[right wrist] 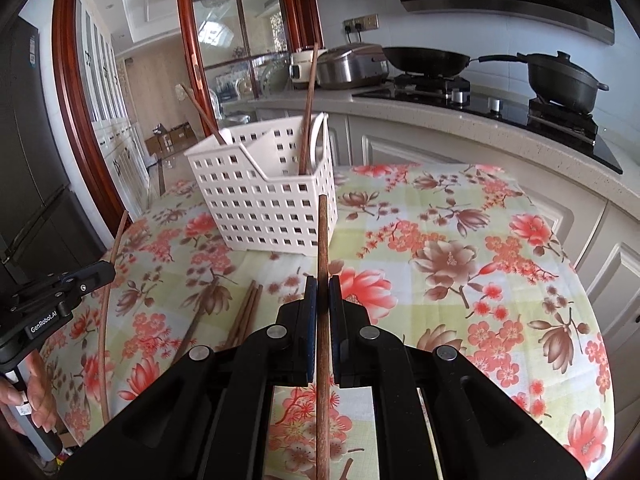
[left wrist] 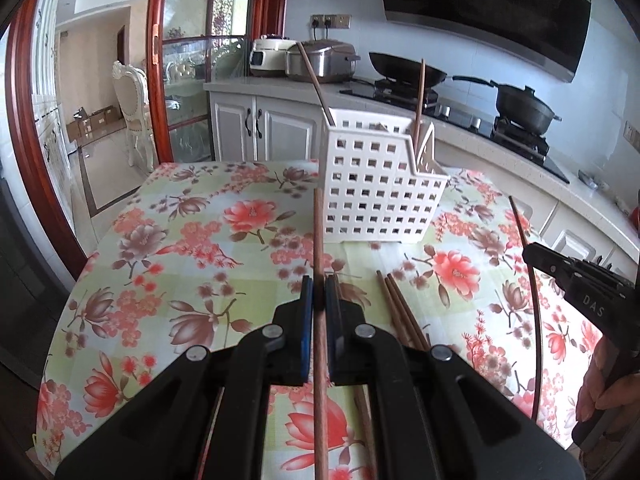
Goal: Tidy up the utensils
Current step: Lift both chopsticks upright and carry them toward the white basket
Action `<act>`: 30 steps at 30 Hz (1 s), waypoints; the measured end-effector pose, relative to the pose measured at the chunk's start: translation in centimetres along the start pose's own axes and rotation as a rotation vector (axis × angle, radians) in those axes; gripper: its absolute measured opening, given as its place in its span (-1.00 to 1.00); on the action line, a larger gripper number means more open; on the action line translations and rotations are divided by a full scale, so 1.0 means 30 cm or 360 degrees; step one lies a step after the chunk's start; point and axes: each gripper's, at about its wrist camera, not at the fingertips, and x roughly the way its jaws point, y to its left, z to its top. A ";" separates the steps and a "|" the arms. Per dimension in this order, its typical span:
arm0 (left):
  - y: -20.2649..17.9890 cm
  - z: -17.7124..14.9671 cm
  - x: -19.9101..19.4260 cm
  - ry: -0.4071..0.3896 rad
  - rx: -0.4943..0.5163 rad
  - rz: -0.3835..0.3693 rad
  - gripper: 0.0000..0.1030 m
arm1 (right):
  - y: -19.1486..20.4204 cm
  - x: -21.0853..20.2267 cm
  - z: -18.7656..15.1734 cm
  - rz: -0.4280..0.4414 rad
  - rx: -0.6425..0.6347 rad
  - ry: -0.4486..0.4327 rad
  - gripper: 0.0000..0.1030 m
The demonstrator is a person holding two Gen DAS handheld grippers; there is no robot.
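My left gripper (left wrist: 319, 292) is shut on a brown wooden chopstick (left wrist: 318, 232) that points toward the white perforated utensil caddy (left wrist: 380, 188) on the floral tablecloth. Two chopsticks (left wrist: 418, 100) stand in the caddy. My right gripper (right wrist: 322, 292) is likewise shut on a second chopstick (right wrist: 322, 232), held above the table in front of the caddy (right wrist: 264, 200). Each view shows the other gripper at its edge: the right gripper (left wrist: 530, 252) and the left gripper (right wrist: 106, 271). Several loose chopsticks (left wrist: 400, 312) (right wrist: 246, 316) lie on the cloth between them.
Behind the table runs a kitchen counter (right wrist: 400, 108) with rice cookers (left wrist: 320, 62), a wok (left wrist: 406, 70) and a lidded pot (right wrist: 564, 80) on the stove. White cabinets stand close to the table's far and right edges. A red-framed glass door (left wrist: 188, 60) is at the left.
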 end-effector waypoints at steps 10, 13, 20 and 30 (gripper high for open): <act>-0.005 0.010 -0.068 -0.0076 0.0003 -0.0002 -0.88 | 0.017 -0.078 0.007 0.0027 0.0010 -0.0115 -0.87; -0.011 0.016 -0.095 -0.0112 0.0012 0.0001 -0.88 | 0.023 -0.099 0.014 0.0035 0.0002 -0.0148 -0.87; -0.022 0.030 -0.163 -0.0202 0.0037 0.0004 -0.88 | 0.055 -0.155 0.033 0.0044 -0.0039 -0.0217 -0.87; -0.046 0.032 -0.225 -0.0260 0.0072 0.0003 -0.88 | 0.087 -0.222 0.043 0.0032 -0.0077 -0.0289 -0.87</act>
